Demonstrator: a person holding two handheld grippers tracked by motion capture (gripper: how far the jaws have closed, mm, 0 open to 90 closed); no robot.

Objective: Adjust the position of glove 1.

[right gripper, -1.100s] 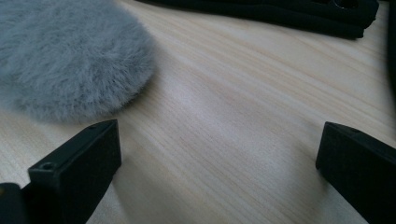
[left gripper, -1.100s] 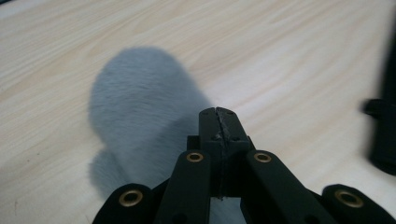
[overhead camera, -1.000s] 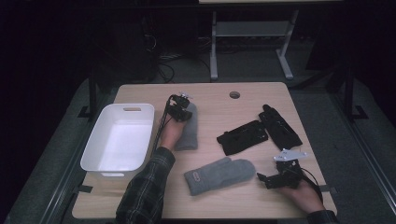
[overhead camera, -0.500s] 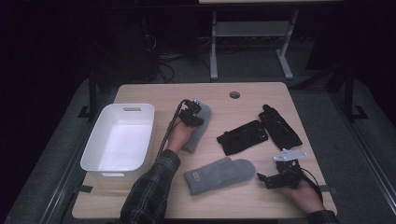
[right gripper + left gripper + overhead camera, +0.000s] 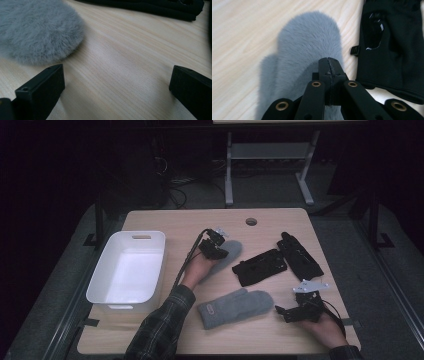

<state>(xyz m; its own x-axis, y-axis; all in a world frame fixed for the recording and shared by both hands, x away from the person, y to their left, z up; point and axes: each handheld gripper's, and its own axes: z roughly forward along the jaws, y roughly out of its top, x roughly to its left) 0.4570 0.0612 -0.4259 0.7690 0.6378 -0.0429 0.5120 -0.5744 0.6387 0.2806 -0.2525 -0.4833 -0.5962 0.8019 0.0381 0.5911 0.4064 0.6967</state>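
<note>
The left gripper point(image 5: 216, 246) has its jaws pressed together over the upper grey mitten point(image 5: 307, 62), which lies on the desk point(image 5: 165, 220) at about 12 o'clock from the person's left hand point(image 5: 197, 269), just beside a black glove point(image 5: 260, 267) at its 3 o'clock. In the left gripper view the closed tips sit on the fleece, but whether any pile is pinched between them cannot be told. Risk one: a thin pinch of fur would likely slip free on lifting, dropping the mitten short of the white bin point(image 5: 150, 240) at 9 o'clock. Risk two: the glove's edge is close enough to be dragged along. The right gripper point(image 5: 295, 311) rests low at 5 o'clock with jaws wide apart, beside the second grey mitten point(image 5: 235, 306); a careless sweep there would shove that mitten toward the desk's near edge.
</note>
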